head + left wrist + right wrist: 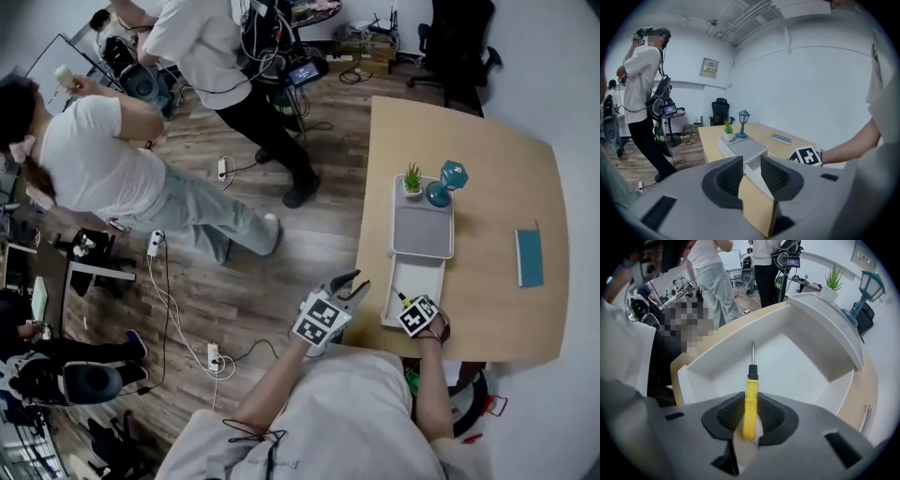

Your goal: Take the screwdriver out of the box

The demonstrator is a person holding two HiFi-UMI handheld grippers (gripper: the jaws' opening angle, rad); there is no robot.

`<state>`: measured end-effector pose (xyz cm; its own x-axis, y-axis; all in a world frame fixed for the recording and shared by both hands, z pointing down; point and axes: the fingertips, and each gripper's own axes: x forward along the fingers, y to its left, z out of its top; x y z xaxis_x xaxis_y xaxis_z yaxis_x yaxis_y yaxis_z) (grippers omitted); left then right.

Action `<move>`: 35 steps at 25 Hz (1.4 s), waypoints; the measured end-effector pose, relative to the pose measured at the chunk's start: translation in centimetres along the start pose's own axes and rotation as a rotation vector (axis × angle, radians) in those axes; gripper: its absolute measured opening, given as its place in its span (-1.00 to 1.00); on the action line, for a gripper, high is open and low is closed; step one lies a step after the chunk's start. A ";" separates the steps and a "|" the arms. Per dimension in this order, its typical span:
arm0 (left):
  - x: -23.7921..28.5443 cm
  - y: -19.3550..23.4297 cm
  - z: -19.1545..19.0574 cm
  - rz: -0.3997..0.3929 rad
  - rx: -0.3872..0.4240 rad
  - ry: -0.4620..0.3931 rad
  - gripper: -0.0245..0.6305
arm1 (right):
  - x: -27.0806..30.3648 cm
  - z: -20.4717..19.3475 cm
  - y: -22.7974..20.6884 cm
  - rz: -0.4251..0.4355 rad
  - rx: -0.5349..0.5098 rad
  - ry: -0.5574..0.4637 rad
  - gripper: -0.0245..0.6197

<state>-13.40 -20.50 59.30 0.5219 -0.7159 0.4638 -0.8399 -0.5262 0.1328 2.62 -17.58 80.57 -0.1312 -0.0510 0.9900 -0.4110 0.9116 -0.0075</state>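
Right gripper view: the right gripper (750, 405) pinches the yellow handle of the screwdriver (751, 389), with the shaft pointing into the open near compartment of the box (717, 359). The left gripper (751, 167) is just beside the box's near-left corner, jaws spread with nothing between them. A potted plant (412, 178) and a blue lamp (448, 181) stand at the box's far end.

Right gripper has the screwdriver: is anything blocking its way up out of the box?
Nothing visible does. The right gripper is shut on the screwdriver by its yellow handle, in the open near part of the box. The grey cover sits only over the far part.
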 end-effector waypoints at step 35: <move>-0.2 -5.1 -2.5 -0.137 -0.061 -0.052 -0.59 | -2.4 1.0 -0.8 -0.098 0.244 -0.188 -0.68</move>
<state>-9.62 -16.53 60.71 0.6381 -0.6630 0.3914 -0.7668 -0.5932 0.2452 2.38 -18.59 78.10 -0.2351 -0.2286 0.9447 -0.6308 0.7753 0.0307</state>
